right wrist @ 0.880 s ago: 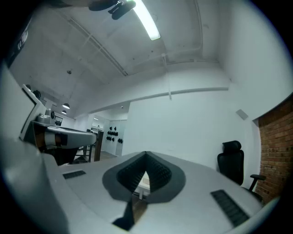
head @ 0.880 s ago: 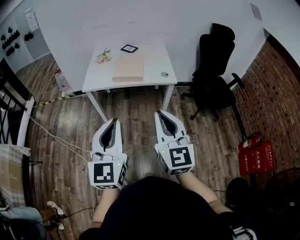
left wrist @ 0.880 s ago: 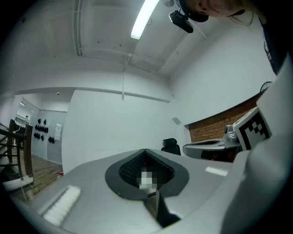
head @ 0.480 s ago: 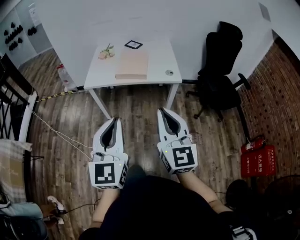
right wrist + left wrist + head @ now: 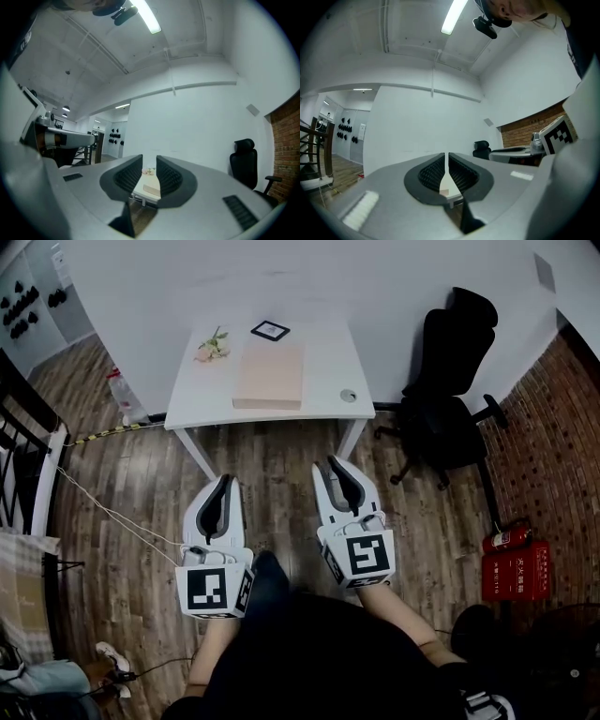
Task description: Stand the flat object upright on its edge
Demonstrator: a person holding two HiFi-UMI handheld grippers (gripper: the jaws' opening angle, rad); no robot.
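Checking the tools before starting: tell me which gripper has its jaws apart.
The right gripper: a gap shows between its jaws; the left gripper has its jaws together.

In the head view both hands lay out of sight under the cubes of the left gripper (image 5: 225, 482) and right gripper (image 5: 336, 467). The round thing (image 5: 348, 396) on the table (image 5: 323, 371) was too small to tell, and so was the print on the red box (image 5: 518, 568). In the left gripper view the closed jaws left only a sliver of table showing, and the gripper's body covered most of the chair (image 5: 481, 149). In the right gripper view the jaws hid both ends of the book (image 5: 153, 188).
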